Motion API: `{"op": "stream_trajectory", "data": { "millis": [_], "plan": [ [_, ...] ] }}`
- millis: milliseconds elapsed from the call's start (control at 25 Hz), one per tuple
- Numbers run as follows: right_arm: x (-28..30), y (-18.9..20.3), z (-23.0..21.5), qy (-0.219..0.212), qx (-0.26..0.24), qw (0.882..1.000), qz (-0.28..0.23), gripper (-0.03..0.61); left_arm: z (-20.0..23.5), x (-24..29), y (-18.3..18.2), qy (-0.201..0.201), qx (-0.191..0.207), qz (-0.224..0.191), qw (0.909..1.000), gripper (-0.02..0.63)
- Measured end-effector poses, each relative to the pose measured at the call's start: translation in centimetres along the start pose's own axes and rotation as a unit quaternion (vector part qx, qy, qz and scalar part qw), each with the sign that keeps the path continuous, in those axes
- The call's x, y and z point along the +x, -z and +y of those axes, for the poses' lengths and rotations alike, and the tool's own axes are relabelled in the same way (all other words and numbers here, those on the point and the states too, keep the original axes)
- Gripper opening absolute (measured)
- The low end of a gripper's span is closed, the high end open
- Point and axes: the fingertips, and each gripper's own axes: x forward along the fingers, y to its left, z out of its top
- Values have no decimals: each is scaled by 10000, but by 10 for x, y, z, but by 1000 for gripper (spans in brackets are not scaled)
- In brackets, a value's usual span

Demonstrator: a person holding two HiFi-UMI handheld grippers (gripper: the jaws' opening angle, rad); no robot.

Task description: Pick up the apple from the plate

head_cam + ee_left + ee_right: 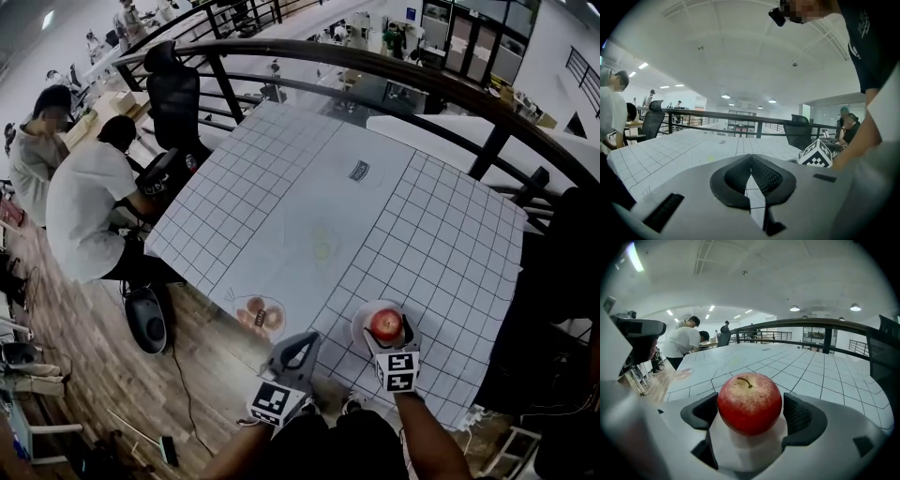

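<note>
A red apple [385, 324] [749, 402] sits stem up on a small white plate [361, 323] [750, 448] near the front edge of the gridded table [309, 216]. My right gripper [387, 332] [750, 414] is down at the plate, its jaws spread wide on either side of the apple. The right pad stands slightly clear of the fruit; the left pad is partly hidden behind it. My left gripper [305, 342] [750, 161] hovers at the table's near edge, left of the plate, shut with nothing in it.
A small clear dish [260, 316] with brownish pieces lies at the table's front left corner. A dark label [359, 170] lies farther back. A black railing [450, 89] curves behind the table. Two people [89, 202] and an office chair [176, 103] are at the left.
</note>
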Motion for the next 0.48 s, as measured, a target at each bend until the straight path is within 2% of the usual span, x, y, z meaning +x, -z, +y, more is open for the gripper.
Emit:
{"op": "stream_trajectory", "data": {
  "millis": [320, 480],
  "plan": [
    [6, 6, -1, -184, -73, 9996, 205, 411, 4, 2, -4, -16, -39, -64, 10000, 21],
    [4, -1, -4, -186, -93, 9997, 146, 411, 3, 2, -4, 14, -2, -60, 10000, 21]
  ]
}}
